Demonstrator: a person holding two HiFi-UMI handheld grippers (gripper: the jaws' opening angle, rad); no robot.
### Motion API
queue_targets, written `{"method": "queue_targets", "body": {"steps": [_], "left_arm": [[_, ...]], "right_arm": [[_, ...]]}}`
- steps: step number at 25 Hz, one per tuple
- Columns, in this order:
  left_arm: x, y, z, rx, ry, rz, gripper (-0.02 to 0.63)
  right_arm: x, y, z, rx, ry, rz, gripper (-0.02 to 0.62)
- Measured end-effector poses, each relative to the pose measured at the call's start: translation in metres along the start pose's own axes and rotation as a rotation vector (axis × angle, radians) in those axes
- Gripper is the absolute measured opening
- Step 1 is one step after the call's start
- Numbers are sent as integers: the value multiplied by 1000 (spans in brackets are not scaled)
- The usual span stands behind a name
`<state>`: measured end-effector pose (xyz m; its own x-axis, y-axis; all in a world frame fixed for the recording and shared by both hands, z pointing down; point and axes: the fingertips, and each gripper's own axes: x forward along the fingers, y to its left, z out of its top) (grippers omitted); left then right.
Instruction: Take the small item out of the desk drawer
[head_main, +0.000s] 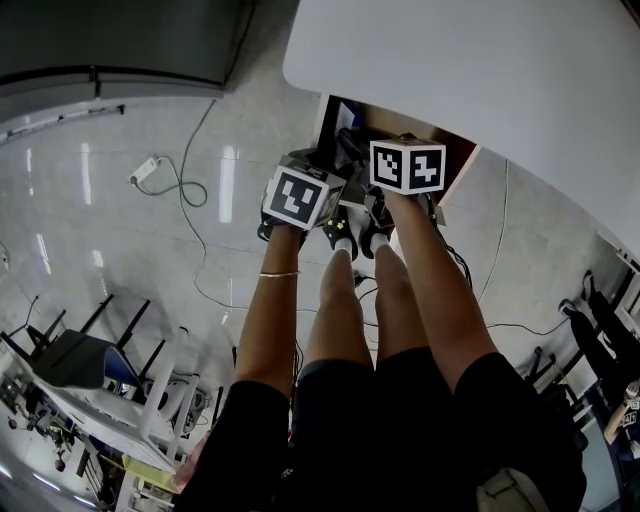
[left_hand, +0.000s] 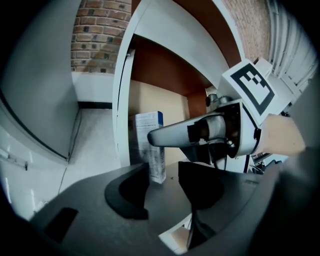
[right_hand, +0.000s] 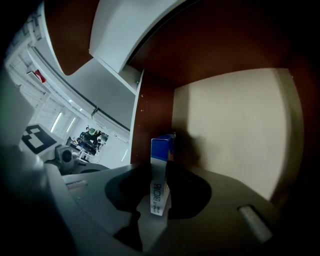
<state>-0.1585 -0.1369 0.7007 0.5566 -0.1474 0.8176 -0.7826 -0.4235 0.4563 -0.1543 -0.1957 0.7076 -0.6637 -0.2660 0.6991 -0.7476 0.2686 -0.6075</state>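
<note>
Box (right_hand: 161, 150) is in the pinch: the right gripper (right_hand: 159, 200) has its two dark pads pressed on the broad faces of a small blue-and-white carton, narrow edge facing the camera, and it stands upright between them. It sits inside the drawer (right_hand: 230, 125), brown walls on both sides and the pale panel behind it, so nothing is out yet. The left gripper (left_hand: 162, 190) holds nothing. Its jaws stand spread, and from its own view the carton shows just beyond them, with one of the right gripper's fingers crossing in front. So where can this go wrong? The pads appear to hold only the lower part of the carton, so it could pivot or slide out if the pull comes fast or at an angle. Light card can also buckle under a hard squeeze. The brown side wall is close on the left, and a corner could snag there or on the edge of the white desk (head_main: 480, 70) above on the way out. The two grippers also sit right beside each other in the head view — a drift from the open left one could knock the carton loose.
</note>
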Motion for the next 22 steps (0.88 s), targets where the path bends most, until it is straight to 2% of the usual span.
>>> {"method": "queue_targets", "body": {"steps": [3, 8, 12, 22], "left_arm": [[-6, -1, 3, -10, -47, 15, 156], [-18, -2, 11, -16, -117, 34, 92], [-28, -6, 15, -15, -169, 54, 6], [-54, -33, 29, -7, -274, 59, -1]], "right_arm": [[-9, 3, 4, -22, -21, 0, 107], [-25, 5, 9, 1, -81, 5, 107], [-43, 9, 14, 40, -141, 10, 106], [-96, 16, 14, 97, -256, 19, 106]]}}
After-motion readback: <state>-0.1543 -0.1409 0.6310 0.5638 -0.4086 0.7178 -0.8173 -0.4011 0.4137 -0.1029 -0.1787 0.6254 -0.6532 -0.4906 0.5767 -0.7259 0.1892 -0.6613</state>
